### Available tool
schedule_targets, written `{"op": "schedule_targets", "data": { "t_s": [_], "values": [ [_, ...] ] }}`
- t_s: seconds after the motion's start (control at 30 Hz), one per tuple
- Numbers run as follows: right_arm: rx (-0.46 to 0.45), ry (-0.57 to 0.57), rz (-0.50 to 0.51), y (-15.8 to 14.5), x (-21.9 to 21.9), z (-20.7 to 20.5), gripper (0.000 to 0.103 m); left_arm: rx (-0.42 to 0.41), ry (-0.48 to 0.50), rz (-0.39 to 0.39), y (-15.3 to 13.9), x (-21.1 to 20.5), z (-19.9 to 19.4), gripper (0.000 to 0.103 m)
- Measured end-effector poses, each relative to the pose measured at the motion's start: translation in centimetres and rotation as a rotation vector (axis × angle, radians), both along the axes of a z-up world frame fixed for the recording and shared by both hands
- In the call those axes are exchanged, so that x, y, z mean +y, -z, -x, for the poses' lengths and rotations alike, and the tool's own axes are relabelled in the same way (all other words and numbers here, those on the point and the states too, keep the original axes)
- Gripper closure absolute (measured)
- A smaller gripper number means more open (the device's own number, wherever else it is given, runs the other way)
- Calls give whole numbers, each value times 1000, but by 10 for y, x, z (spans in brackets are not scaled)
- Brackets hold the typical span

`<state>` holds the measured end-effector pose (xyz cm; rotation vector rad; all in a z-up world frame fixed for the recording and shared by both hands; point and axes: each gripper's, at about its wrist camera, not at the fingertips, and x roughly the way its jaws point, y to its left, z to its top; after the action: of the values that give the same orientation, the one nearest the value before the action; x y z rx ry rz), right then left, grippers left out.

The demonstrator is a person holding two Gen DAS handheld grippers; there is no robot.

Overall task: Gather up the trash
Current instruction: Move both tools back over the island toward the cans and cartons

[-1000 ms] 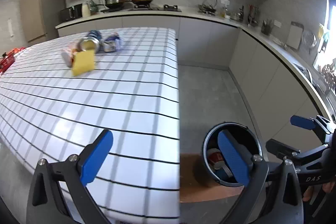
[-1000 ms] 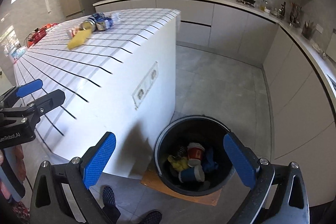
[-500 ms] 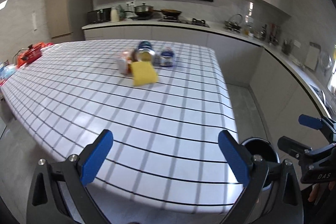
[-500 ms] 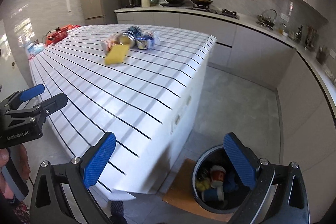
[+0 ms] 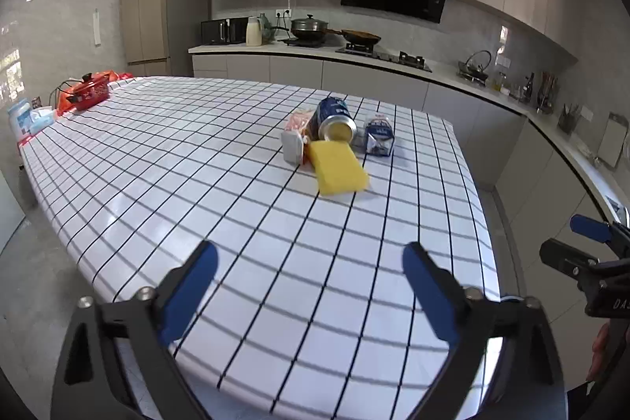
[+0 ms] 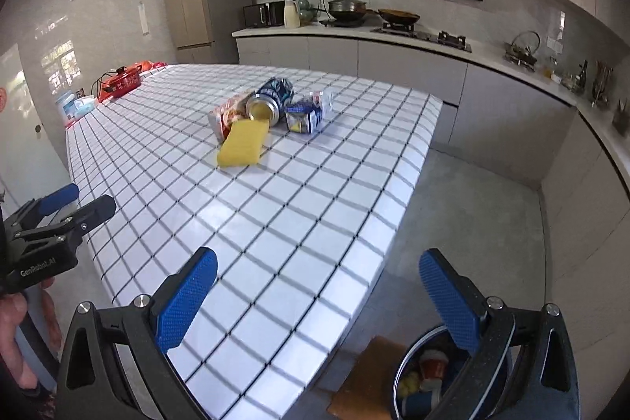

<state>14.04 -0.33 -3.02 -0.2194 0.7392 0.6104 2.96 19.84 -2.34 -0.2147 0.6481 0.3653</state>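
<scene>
both claws wide over the checked table

left gripper (image 5: 311,286) and right gripper (image 6: 319,298) hang spread apart, holding nothing. far across the table (image 5: 197,184), the yellow sponge (image 5: 337,167) touches the tipped can (image 5: 332,123), small carton (image 5: 378,135) beside. bin (image 6: 423,380) on the floor, trash inside.

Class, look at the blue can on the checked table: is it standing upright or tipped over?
Tipped over. The blue can lies on its side, its round end facing the camera, behind the yellow sponge.
</scene>
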Motion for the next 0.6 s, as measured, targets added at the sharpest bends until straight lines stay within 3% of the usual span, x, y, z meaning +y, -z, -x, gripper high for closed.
{"op": "schedule_targets", "data": {
  "t_s": [0.07, 0.37, 0.43, 0.6],
  "values": [
    [8, 3, 8, 0, 10, -11, 0, 6, 0, 8, 2, 8, -10, 19],
    [19, 8, 16, 11, 71, -72, 1, 23, 21, 39, 17, 54, -68, 25],
    [30, 15, 16, 17, 88, -89, 8, 40, 43, 58, 23, 66, -88, 29],
    [70, 45, 4, 33, 125, -135, 15, 66, 89, 73, 36, 96, -142, 32]
  ]
}}
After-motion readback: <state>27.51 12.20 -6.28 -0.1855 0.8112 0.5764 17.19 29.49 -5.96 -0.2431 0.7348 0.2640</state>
